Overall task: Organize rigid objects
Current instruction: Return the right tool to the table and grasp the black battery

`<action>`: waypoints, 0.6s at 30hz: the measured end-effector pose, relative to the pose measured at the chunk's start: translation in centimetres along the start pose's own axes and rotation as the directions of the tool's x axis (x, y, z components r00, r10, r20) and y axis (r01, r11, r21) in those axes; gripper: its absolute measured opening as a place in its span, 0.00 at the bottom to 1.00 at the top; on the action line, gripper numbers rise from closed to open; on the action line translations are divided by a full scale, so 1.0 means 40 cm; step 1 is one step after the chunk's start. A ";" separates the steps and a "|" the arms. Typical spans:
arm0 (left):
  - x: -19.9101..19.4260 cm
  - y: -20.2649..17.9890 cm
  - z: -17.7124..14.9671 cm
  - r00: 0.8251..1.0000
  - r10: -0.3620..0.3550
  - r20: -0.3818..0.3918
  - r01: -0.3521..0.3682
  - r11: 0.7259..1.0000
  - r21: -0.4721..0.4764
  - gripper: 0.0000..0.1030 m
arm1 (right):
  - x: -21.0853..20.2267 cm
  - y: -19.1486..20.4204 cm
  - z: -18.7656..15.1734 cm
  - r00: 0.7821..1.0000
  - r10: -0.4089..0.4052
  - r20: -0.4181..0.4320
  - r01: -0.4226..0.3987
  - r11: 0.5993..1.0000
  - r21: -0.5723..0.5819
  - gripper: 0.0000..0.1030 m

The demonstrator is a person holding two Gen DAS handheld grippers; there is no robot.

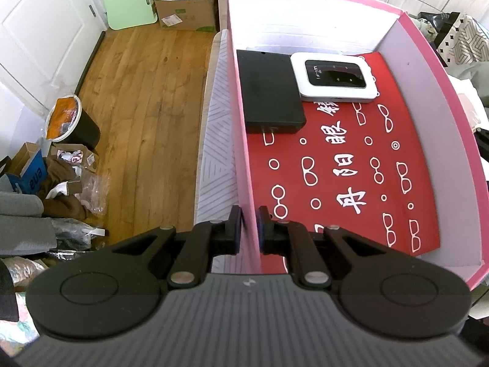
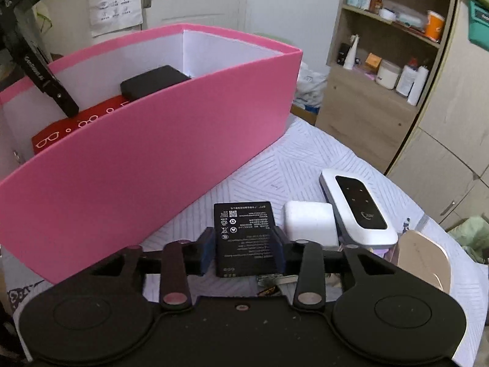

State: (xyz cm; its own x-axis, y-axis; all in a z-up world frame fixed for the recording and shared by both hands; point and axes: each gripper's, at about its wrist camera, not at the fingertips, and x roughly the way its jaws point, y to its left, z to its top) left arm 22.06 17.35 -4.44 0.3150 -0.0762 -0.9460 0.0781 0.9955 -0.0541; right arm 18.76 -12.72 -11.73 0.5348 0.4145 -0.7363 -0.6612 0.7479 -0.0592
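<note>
An open pink box (image 1: 428, 70) with a red patterned liner (image 1: 351, 168) stands on the quilted bed. A flat black case (image 1: 269, 88) and a white Wi-Fi router (image 1: 334, 78) lie at its far end. My left gripper (image 1: 249, 223) is shut on the box's near left wall. In the right wrist view, my right gripper (image 2: 244, 240) is shut on a black battery (image 2: 244, 223) lying on the quilt beside the pink box (image 2: 152, 153). Right of the battery lie a white charger cube (image 2: 308, 223) and a second silver router (image 2: 357, 208).
A beige rounded object (image 2: 424, 257) lies at the right, near the quilt's edge. A wooden shelf unit (image 2: 382, 61) and cupboards stand beyond the bed. Left of the box, past the bed's edge, are the wooden floor (image 1: 137, 107), a bin (image 1: 73, 122) and clutter.
</note>
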 end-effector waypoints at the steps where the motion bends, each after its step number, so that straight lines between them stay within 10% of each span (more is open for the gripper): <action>1: -0.001 0.000 -0.001 1.000 0.000 0.000 0.000 1.000 -0.002 0.09 | 0.003 0.002 0.001 1.000 0.002 -0.004 -0.002 1.000 -0.008 0.50; 11: -0.005 0.009 -0.002 1.000 -0.016 0.004 0.016 1.000 -0.010 0.09 | 0.028 -0.015 0.006 0.999 0.036 -0.033 -0.031 0.991 0.131 0.67; 18: -0.008 0.014 -0.007 1.000 -0.024 0.010 0.024 1.000 -0.014 0.09 | 0.012 -0.013 0.001 0.999 0.006 -0.053 0.003 0.985 0.170 0.55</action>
State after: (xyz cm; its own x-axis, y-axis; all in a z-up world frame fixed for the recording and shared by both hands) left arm 21.75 17.95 -4.26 0.3227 -0.1006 -0.9411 0.0723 0.9941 -0.0814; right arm 19.38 -12.89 -12.01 0.5022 0.3909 -0.7714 -0.5601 0.8266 0.0543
